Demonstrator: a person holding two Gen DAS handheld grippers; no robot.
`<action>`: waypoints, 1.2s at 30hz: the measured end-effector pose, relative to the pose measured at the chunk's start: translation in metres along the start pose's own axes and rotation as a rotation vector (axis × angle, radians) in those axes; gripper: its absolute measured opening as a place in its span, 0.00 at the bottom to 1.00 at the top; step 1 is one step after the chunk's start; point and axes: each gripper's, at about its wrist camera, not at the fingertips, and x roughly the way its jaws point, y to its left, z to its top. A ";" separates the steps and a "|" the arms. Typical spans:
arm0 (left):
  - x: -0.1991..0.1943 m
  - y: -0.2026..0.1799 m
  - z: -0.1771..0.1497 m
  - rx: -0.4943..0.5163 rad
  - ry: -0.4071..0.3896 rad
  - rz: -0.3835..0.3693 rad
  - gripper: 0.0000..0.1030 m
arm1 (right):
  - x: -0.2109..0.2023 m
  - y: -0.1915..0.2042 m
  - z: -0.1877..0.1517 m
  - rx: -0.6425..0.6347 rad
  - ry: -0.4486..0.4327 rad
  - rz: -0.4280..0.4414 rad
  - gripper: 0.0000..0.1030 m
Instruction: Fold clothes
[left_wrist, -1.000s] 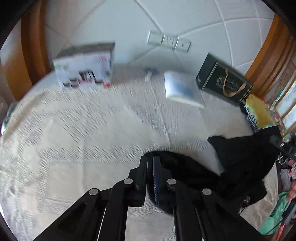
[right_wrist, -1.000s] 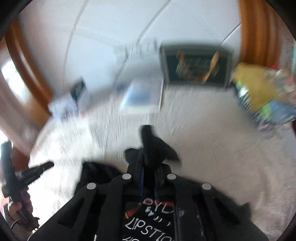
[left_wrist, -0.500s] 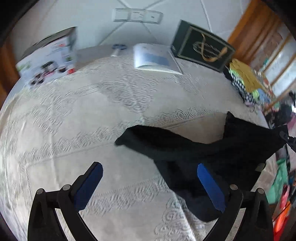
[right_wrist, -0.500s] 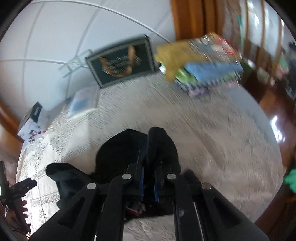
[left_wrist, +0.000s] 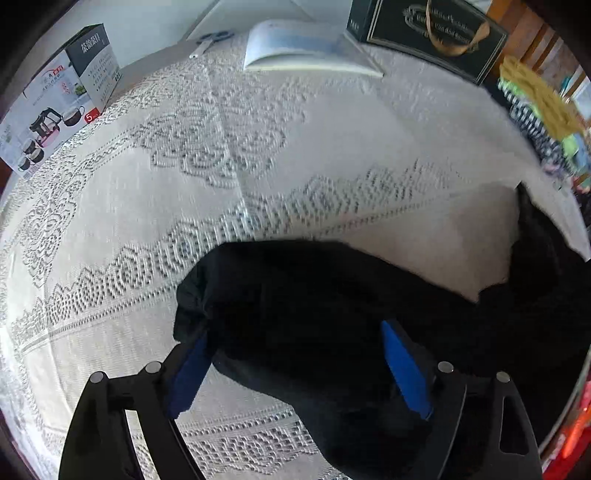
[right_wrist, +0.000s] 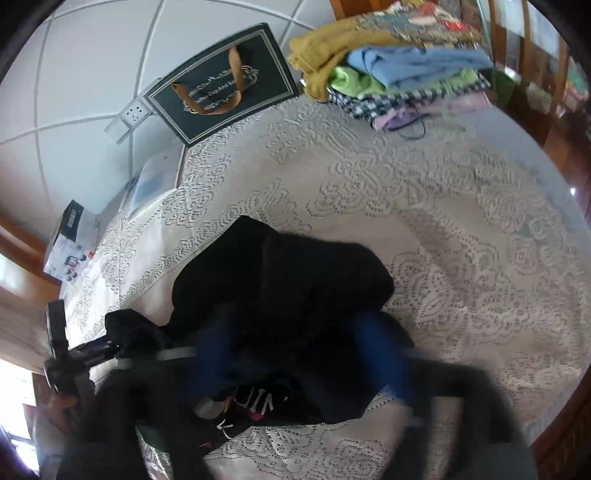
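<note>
We see the lace-covered worktop (left_wrist: 258, 147) lying bare across the frame's upper centre, its edge at right. The black garment (left_wrist: 332, 314) lies crumpled at lower centre, between the wide-spread fingers of our left tool (left_wrist: 295, 365). Our right tool (right_wrist: 295, 354), blurred, stands spread over it, gripping nothing.

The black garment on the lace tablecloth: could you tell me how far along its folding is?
Done: a pile of folded clothes sits at the table's far corner. In hand: the black garment lies bunched on the tablecloth, with the left gripper and right gripper both open around it, gripping nothing. Left: it is not flat or squared, so spreading and every fold seem to remain.
</note>
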 end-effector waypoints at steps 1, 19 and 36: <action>0.005 -0.002 0.000 0.000 0.006 0.009 0.87 | 0.002 -0.002 0.000 0.005 0.004 0.003 0.93; -0.154 0.045 -0.035 -0.138 -0.373 -0.083 0.12 | -0.070 0.067 0.004 -0.188 -0.191 0.047 0.11; -0.247 0.191 0.083 -0.260 -0.394 0.169 0.24 | -0.070 0.307 0.149 -0.492 -0.344 0.165 0.16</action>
